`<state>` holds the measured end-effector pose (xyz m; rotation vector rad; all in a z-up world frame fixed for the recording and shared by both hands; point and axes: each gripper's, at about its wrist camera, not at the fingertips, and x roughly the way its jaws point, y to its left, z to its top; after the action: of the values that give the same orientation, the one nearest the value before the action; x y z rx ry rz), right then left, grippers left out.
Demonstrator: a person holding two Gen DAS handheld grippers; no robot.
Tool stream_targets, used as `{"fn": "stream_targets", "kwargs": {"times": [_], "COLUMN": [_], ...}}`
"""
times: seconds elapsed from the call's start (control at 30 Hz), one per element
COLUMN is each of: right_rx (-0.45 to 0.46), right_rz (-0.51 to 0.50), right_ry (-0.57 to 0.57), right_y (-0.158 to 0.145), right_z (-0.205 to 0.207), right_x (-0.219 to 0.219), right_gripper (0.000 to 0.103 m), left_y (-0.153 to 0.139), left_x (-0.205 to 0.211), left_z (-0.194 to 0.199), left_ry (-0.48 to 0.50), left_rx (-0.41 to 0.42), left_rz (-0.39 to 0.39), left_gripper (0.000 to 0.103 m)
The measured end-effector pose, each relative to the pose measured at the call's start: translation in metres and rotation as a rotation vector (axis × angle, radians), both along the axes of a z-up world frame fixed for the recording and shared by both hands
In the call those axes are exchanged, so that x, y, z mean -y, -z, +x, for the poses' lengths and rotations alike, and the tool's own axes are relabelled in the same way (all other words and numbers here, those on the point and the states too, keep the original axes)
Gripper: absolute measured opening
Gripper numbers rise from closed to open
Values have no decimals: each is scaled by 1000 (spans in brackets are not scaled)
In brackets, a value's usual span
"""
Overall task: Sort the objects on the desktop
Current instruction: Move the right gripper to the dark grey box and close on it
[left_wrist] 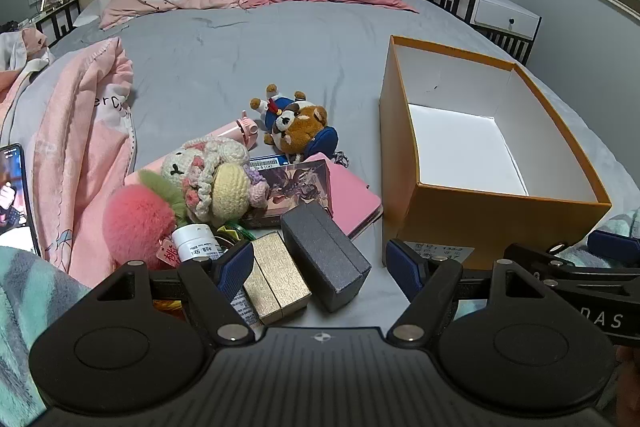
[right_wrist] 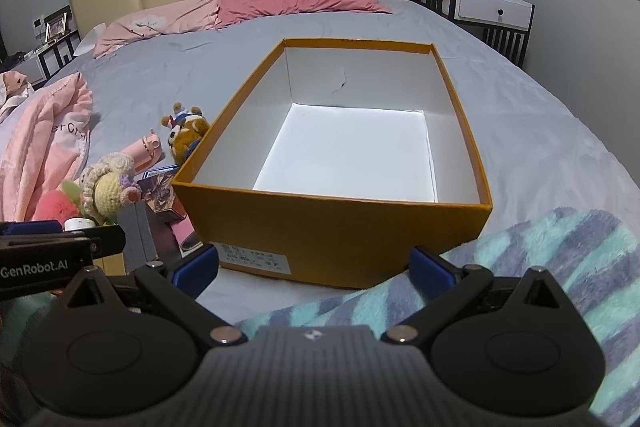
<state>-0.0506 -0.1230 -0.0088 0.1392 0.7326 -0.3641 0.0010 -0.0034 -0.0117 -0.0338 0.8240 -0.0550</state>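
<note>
Plainly nothing has gone into the orange box [right_wrist: 332,223] yet: its white floor is bare, and it sits on the grey bed [left_wrist: 240,47] to the right of the pile waiting to be sorted. The left claw [left_wrist: 320,269] hangs wide open over the near edge of that pile, nothing between its blue pads, with the gold box [left_wrist: 276,275] and the dark grey box [left_wrist: 326,253] lying side by side right under it. The right claw [right_wrist: 314,267] is just as wide and empty, pointing at the near wall of the orange box above a striped fleece blanket [right_wrist: 560,267]. The two small boxes look stiff and light, with flat parallel faces, so a squeeze across their short width should hold; the gold one's finish may be a bit slick. Behind them the crocheted doll [left_wrist: 212,183] and the fluffy pink plush [left_wrist: 136,219] are soft and will squash, best pinched through the middle of the body. The bear plush [left_wrist: 300,129] lies farther back, clear of the rest, an easy grab by its head or torso. The white bottle [left_wrist: 196,241] is round and smooth, likely to slip unless taken across its body. The pink case [left_wrist: 356,207] lies flat beneath other things and needs uncovering first.
</note>
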Motion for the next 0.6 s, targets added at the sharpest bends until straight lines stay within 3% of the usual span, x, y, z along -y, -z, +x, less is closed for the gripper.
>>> {"fn": "stream_targets", "kwargs": {"times": [0.6], "right_rx": [1], "right_rz": [-11], "right_ry": [15], "right_y": [3], "right_z": [0], "right_x": [-3], "right_gripper": [101], "left_y": [2], "left_x": [-6], "left_z": [0], "left_ry": [-10], "left_rx": [-22], "left_rz": [-16], "left_gripper": [86]}}
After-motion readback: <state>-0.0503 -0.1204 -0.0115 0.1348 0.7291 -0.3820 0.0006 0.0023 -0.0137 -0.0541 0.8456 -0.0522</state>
